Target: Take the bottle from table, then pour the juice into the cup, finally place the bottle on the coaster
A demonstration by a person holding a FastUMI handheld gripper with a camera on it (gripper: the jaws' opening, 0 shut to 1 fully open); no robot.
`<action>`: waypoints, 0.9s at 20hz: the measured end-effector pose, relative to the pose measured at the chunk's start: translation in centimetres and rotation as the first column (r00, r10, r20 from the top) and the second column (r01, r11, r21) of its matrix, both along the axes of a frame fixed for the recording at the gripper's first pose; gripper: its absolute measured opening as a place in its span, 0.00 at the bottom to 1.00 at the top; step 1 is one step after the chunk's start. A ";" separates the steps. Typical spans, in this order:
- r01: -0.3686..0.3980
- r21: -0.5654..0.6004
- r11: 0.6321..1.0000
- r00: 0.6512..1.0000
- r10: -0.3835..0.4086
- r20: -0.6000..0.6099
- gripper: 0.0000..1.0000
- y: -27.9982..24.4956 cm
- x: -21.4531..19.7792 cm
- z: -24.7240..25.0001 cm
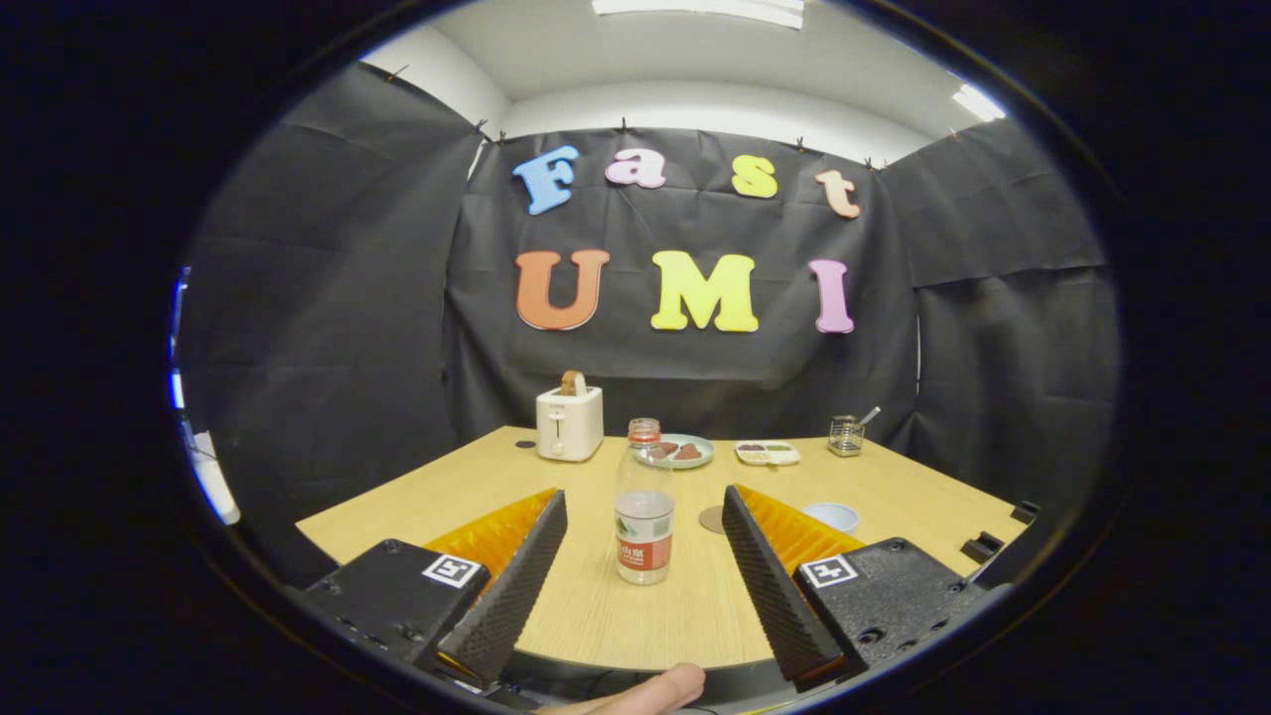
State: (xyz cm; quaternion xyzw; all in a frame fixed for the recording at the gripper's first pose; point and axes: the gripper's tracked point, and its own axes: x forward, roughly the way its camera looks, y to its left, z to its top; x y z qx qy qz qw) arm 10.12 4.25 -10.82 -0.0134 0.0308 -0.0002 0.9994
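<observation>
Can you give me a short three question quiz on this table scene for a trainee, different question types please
1. True or false: the tongs are shut on the bottle.
2. Which lies nearest the bottle? A) the toaster B) the coaster C) the glass jar
3. Fill in: the cup sits just beyond the ______ finger.

Key:
1. False; the fingers stand open, with the upright bottle between them, untouched.
2. B
3. right
</observation>
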 end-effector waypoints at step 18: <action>0.095 0.013 0.995 0.994 -0.095 -0.051 1.00 -0.7 10.4 -8.7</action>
